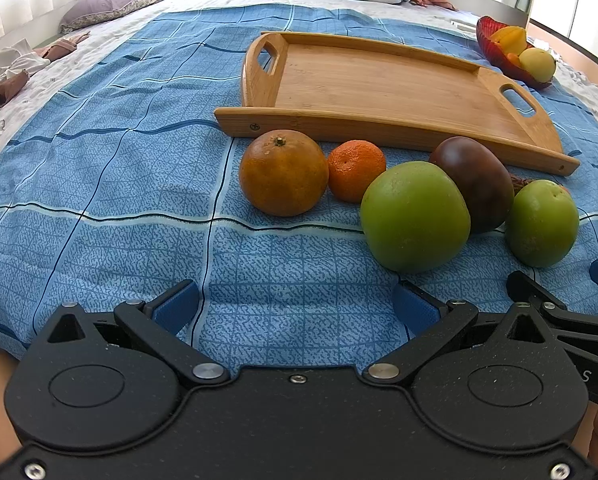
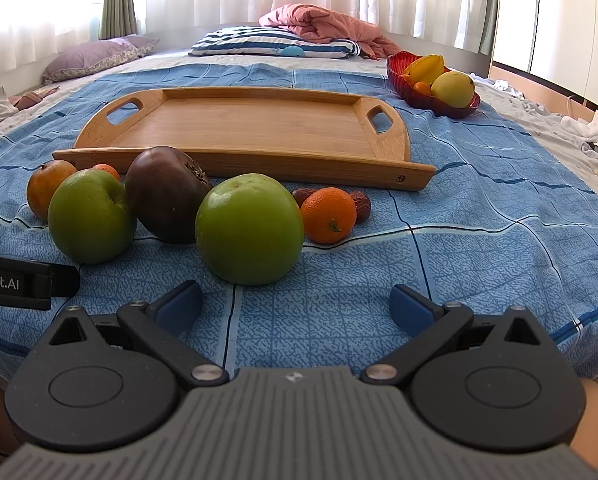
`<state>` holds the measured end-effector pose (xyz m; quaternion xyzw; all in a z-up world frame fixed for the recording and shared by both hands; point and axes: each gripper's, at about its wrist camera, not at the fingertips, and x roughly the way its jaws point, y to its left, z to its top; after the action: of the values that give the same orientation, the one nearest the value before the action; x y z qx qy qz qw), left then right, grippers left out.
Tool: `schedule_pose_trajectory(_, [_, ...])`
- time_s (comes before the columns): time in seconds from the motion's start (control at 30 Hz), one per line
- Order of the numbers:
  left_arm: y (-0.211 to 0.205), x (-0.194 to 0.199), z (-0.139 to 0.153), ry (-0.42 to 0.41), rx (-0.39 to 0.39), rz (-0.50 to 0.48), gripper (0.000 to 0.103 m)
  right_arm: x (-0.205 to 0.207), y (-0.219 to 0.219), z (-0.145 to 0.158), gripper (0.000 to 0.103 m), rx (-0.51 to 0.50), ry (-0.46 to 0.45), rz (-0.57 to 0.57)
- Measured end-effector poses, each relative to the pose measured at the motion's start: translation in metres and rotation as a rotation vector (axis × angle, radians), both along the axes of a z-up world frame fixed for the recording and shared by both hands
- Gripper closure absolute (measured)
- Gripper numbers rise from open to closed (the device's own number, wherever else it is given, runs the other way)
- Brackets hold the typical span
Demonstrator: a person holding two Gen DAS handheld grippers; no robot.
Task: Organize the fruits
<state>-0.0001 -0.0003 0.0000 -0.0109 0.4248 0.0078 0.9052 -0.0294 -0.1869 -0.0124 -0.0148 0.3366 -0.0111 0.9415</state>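
Note:
A row of fruit lies on the blue cloth in front of an empty wooden tray [image 1: 379, 84] [image 2: 251, 128]. In the left wrist view: a dull orange [image 1: 283, 173], a small mandarin [image 1: 356, 170], a green apple [image 1: 415, 216], a dark purple fruit [image 1: 477, 182], a second green apple [image 1: 541, 222]. In the right wrist view: two green apples [image 2: 249, 228] [image 2: 91, 216], the dark fruit [image 2: 165, 194], a mandarin [image 2: 329, 215], brown dates [image 2: 361, 205]. My left gripper [image 1: 297, 304] is open and empty, short of the fruit. My right gripper [image 2: 295, 304] is open and empty, just before the near apple.
A red bowl [image 2: 433, 98] [image 1: 499, 54] with yellow fruit sits at the far right beyond the tray. Pillows [image 2: 275, 44] and a pink blanket [image 2: 323, 24] lie at the bed's head. Clothes lie at the left edge [image 1: 7, 72]. Cables and cloth lie at the right [image 2: 591, 128].

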Motion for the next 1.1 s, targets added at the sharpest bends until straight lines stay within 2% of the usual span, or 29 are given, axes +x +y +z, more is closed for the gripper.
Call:
schedule_pose_trajectory(0.9, [0.0000, 0.0000, -0.0001, -0.001, 0.000, 0.000, 0.000, -0.0011, 0.0013, -0.0001, 0.000, 0.001, -0.007, -0.001])
schedule_pose_trajectory(1.1, [0.0026, -0.0068, 0.0014, -0.022, 0.004, 0.000, 0.000, -0.0051, -0.0057, 0.0012, 0.000, 0.011, -0.022, 0.026])
